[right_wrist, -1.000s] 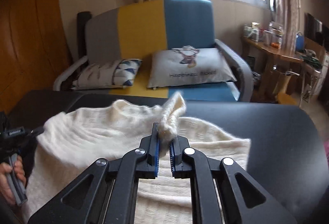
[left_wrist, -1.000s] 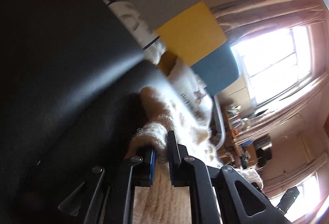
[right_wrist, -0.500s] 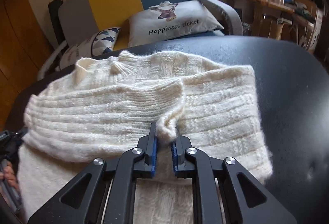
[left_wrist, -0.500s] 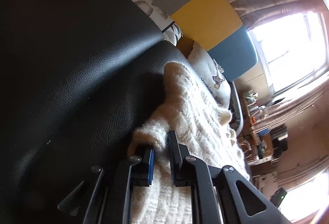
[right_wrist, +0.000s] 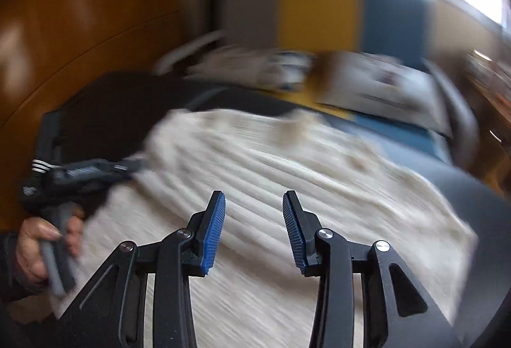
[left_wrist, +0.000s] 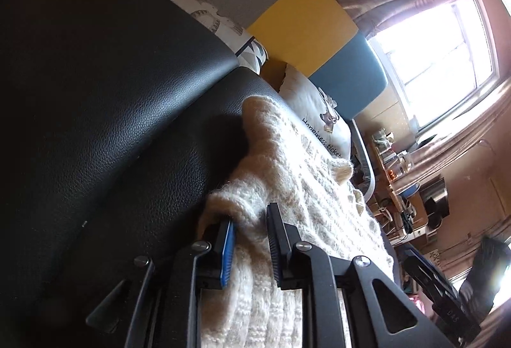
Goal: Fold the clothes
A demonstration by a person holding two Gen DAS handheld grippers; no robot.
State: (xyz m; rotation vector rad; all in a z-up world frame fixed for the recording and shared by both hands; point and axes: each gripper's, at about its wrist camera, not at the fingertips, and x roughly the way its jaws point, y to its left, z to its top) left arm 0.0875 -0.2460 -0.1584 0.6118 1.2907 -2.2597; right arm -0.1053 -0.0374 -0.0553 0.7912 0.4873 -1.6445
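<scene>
A black table (left_wrist: 95,124) is carrying a cream sweater (right_wrist: 287,175), which is lying flat across its top. Behind the table, a sofa (left_wrist: 297,22) in grey, yellow and blue is holding two pillows. At the sweater's left edge, the left gripper (left_wrist: 250,239) is sitting with its jaws apart around a thick fold. Above the sweater's middle, the right gripper (right_wrist: 254,229) is hanging wide apart, gripping nothing.

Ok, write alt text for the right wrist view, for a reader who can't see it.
The right gripper, its blue-padded jaws open and empty, hovers over a cream knit sweater spread on a black table. At left, a hand holds the left gripper at the sweater's edge. The frame is motion-blurred.
</scene>
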